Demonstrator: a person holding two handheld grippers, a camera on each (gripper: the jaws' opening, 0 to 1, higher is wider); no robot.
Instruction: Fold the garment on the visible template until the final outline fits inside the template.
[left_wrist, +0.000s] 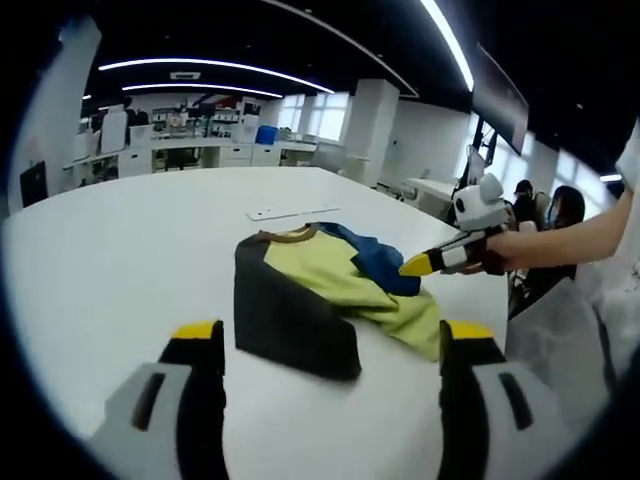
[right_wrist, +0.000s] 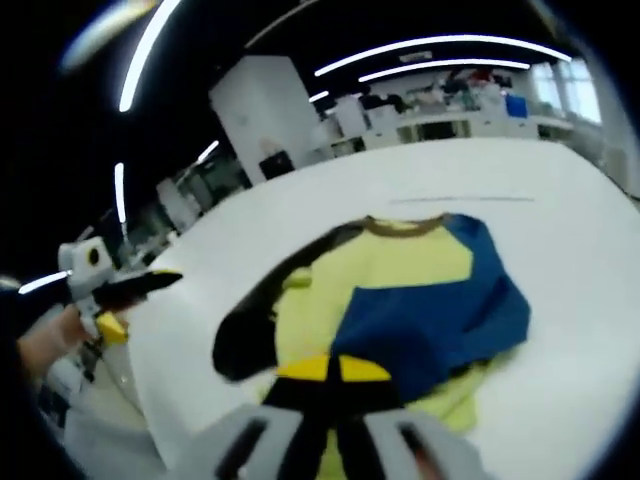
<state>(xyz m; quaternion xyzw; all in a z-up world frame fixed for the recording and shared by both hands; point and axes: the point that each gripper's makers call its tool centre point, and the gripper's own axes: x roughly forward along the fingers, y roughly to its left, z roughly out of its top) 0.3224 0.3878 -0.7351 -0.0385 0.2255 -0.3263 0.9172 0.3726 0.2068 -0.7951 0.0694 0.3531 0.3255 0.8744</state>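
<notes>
The garment (left_wrist: 330, 290) lies on the white table (left_wrist: 120, 240): a yellow body, a brown collar, a black sleeve on one side and blue fabric folded over the body on the other. My left gripper (left_wrist: 332, 332) hovers short of it, open, with nothing between its yellow-tipped jaws. My right gripper (left_wrist: 418, 264) comes in from the right in a hand, its tip at the blue fabric. In the right gripper view the right gripper (right_wrist: 332, 369) has its tips pressed together at the blue fold's edge of the garment (right_wrist: 400, 290). The left gripper (right_wrist: 132, 302) stands off the table's left edge.
A thin pale line (left_wrist: 292, 211) is marked on the table beyond the collar, also the line (right_wrist: 460, 200) in the right gripper view. Seated people (left_wrist: 560, 210) are at the far right. Desks and shelves (left_wrist: 190, 140) stand behind the table. The table edge (right_wrist: 150, 370) runs near the black sleeve.
</notes>
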